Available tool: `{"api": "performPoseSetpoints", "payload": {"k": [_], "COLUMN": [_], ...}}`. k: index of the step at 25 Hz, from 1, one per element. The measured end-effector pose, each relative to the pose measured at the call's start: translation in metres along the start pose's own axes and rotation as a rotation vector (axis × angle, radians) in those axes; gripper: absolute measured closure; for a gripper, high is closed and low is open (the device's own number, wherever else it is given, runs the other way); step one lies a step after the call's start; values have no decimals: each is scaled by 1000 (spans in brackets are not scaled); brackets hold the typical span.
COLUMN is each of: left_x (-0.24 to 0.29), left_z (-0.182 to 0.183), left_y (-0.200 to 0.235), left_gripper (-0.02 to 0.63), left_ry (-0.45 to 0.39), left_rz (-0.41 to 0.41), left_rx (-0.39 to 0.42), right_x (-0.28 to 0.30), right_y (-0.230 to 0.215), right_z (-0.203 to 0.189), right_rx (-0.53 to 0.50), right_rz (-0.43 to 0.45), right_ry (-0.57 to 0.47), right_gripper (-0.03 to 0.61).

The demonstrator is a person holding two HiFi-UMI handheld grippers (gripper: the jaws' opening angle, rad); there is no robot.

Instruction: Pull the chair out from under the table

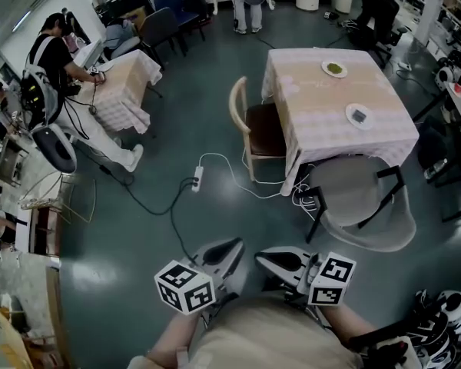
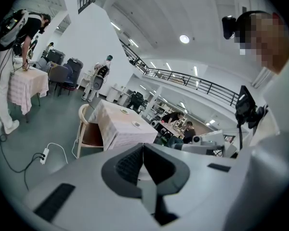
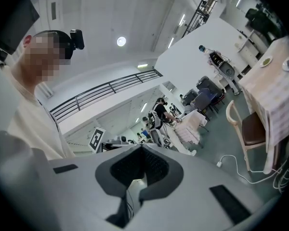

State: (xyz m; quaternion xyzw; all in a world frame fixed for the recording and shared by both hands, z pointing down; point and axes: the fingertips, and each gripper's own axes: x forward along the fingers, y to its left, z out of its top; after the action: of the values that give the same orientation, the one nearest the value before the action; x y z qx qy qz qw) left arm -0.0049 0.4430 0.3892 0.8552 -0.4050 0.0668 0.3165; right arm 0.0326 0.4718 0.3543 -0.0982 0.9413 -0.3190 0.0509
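Note:
A wooden chair (image 1: 255, 127) with a pale curved back and brown seat stands pushed in at the left side of a table (image 1: 315, 102) with a pink checked cloth. The left gripper view shows this chair (image 2: 89, 131) and table (image 2: 119, 127) well ahead; in the right gripper view the chair (image 3: 246, 128) is far off at the right. My left gripper (image 1: 232, 246) and right gripper (image 1: 263, 257) are low in the head view, close to my body and side by side. Both are shut with nothing between the jaws, and both are far from the chair.
A white power strip (image 1: 197, 178) and its cables lie on the floor between me and the chair. A grey armchair (image 1: 363, 203) stands at the table's near side. Two plates (image 1: 334, 68) sit on the cloth. A person (image 1: 54, 64) works at another covered table on the left.

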Motion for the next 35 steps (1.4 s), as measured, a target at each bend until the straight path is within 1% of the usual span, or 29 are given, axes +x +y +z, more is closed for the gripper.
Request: {"api": "performPoseSetpoints", "payload": {"k": [4, 8, 12, 16, 18, 21, 24, 27, 30, 32, 35], "left_x": [32, 56, 63, 63, 62, 62, 61, 59, 53, 48, 36], "left_z": [3, 8, 13, 12, 11, 15, 24, 37, 49, 56, 61], "left_y": [-9, -24, -27, -16, -11, 0, 21, 42, 50, 56, 75], "left_gripper": [607, 607, 607, 607, 607, 607, 607, 607, 607, 607, 607], "left_ry": [19, 44, 57, 67, 68, 60, 52, 55, 53, 36, 12], "left_rz": [0, -12, 1, 30, 39, 35, 49, 56, -11, -56, -83], "left_rx": [8, 35, 66, 57, 67, 98, 130, 193, 225, 220, 209], "right_x": [-17, -36, -39, -31, -27, -19, -8, 9, 31, 49, 78], "right_y": [-16, -35, -44, -48, -48, -53, -60, -67, -68, -68, -70], "right_z": [11, 14, 14, 16, 14, 16, 25, 36, 39, 40, 42], "right_rx": [-5, 50, 91, 87, 83, 48, -20, -61, -85, -117, -149], "right_rz": [7, 1, 31, 67, 71, 56, 16, -22, -43, -58, -83], "right_ry": [5, -8, 4, 19, 28, 44, 64, 61, 89, 119, 136], "right_gripper": [571, 571, 571, 571, 571, 571, 571, 571, 571, 571, 571]}}
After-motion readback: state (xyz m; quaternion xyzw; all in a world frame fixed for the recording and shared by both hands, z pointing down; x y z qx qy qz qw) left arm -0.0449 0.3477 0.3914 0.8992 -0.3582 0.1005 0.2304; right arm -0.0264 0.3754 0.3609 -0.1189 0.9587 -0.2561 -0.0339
